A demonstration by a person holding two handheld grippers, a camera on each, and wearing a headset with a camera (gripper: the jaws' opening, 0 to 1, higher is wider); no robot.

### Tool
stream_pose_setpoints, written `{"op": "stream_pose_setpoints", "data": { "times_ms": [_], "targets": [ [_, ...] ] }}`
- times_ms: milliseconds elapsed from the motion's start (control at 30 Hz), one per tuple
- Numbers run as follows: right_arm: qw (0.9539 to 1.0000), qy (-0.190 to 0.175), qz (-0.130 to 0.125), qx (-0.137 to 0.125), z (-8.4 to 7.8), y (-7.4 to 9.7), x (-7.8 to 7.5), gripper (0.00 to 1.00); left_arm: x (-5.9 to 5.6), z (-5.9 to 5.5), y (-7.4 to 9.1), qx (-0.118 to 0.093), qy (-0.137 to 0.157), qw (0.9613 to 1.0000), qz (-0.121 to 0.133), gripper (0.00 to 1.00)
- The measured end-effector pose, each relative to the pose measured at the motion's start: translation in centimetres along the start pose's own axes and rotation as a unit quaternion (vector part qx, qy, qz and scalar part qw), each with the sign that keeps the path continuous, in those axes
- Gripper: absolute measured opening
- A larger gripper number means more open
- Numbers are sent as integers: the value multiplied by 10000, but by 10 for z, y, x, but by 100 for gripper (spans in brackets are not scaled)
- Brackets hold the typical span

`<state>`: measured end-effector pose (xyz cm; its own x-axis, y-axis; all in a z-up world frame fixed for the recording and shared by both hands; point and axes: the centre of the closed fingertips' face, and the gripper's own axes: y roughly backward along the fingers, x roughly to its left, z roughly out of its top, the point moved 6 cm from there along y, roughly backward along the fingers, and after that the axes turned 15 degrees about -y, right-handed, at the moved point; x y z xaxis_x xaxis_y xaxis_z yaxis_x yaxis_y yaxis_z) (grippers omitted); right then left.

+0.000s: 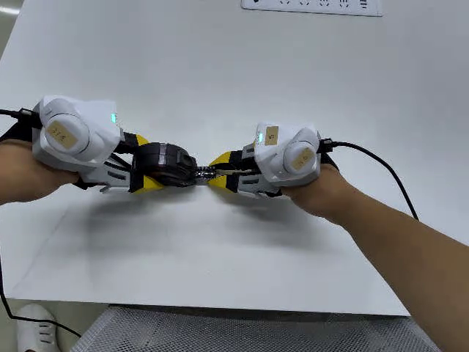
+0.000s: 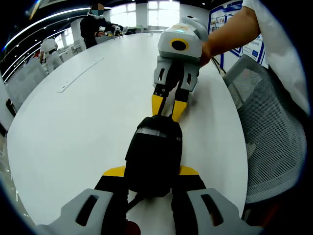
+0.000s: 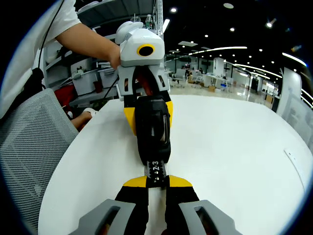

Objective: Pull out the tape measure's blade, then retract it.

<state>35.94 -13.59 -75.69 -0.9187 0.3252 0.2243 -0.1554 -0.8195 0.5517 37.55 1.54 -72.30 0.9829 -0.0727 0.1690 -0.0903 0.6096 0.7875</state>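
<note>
Holding tape measure, left claw; blade, right claw.

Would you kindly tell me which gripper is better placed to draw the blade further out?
The right gripper: its fingers are shut on the short exposed blade, while the left gripper clamps the tape measure case as an anchor.

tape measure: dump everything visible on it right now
The tape measure has a black, plastic-looking case, clamped across its sides by the left gripper. A short length of blade sticks out, numerals 2 and 3 readable, its end pinched by the right gripper. The case lies roughly level over the white table.
</note>
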Motion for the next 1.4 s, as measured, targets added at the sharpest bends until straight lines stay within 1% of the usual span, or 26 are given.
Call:
{"op": "stream_pose_setpoints", "data": {
  "times_ms": [167, 233, 267, 333, 367, 400, 833, 1033, 1267, 1400],
  "targets": [
    [10000, -49, -36, 7, -5, 8, -2, 8, 0, 0, 0, 33, -42, 10000, -13, 28],
    [10000, -69, -55, 15, -7, 11, -2, 8, 0, 0, 0, 60, -106, 9999, -25, 28],
    [10000, -73, -64, 18, -8, 13, -2, 8, 1, -2, 0, 128, -207, 9997, 2, 28],
    [9999, -103, -87, 19, -10, 15, -3, 8, 1, -1, 0, 117, -143, 9998, -21, 28],
    [9999, -135, -106, 7, -11, 18, -4, 8, 2, -1, -1, 97, -50, 9999, -19, 28],
    [9998, -143, -117, 1, -11, 19, -4, 8, 2, -1, -1, 80, -45, 10000, -15, 28],
    [9997, -149, -164, 89, -20, 33, -3, 8, 0, -1, -1, 102, -211, 9997, -8, 28],
    [9996, -156, -182, 114, -23, 40, -2, 8, -1, 0, -1, 189, -422, 9989, -13, 27],
    [9995, -182, -220, 113, -26, 45, -1, 8, 0, 0, -1, 217, -515, 9984, -31, 27],
    [9995, -175, -244, 104, -26, 47, -1, 8, 0, 1, -1, 217, -496, 9985, -30, 27]
  ]
}}
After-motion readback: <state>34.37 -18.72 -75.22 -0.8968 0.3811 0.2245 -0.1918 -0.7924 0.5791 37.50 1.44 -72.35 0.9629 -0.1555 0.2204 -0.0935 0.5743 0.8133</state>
